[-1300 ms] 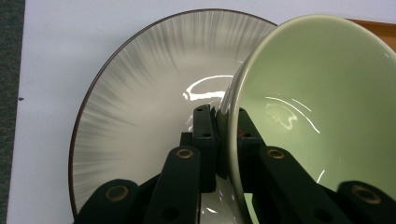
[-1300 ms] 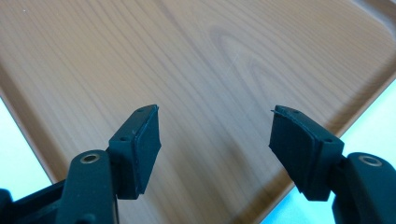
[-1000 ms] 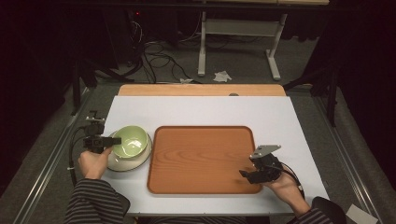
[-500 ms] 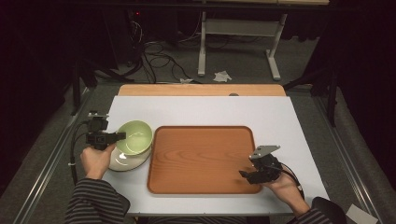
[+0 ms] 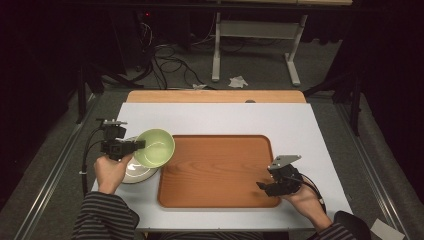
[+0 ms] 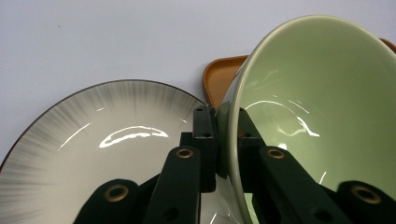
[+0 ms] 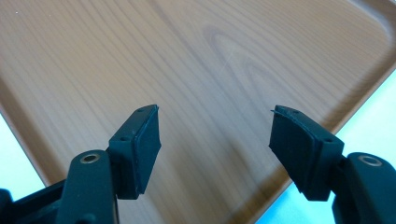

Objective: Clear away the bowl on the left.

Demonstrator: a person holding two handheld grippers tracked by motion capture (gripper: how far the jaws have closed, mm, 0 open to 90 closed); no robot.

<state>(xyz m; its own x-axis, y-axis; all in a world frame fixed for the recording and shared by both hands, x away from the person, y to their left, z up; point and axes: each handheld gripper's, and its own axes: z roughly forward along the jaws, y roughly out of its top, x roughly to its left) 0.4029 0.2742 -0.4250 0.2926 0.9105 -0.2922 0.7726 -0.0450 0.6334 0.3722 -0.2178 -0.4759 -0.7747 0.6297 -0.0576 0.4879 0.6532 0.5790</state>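
Clamping the rim of a pale green bowl (image 5: 155, 147), the left hand-held gripper (image 5: 131, 146) holds it tilted above a grey-streaked white plate (image 5: 134, 172) at nine o'clock on the white surface (image 5: 225, 117); in the left gripper view one jaw sits outside the bowl wall (image 6: 322, 116) and one inside, over the plate (image 6: 93, 154). The bowl overhangs the left edge of the wooden tray (image 5: 220, 170) at centre. At four o'clock, the right hand-held gripper (image 5: 262, 186) hovers over the tray's near right corner (image 7: 201, 70), its jaws spread apart with nothing between them
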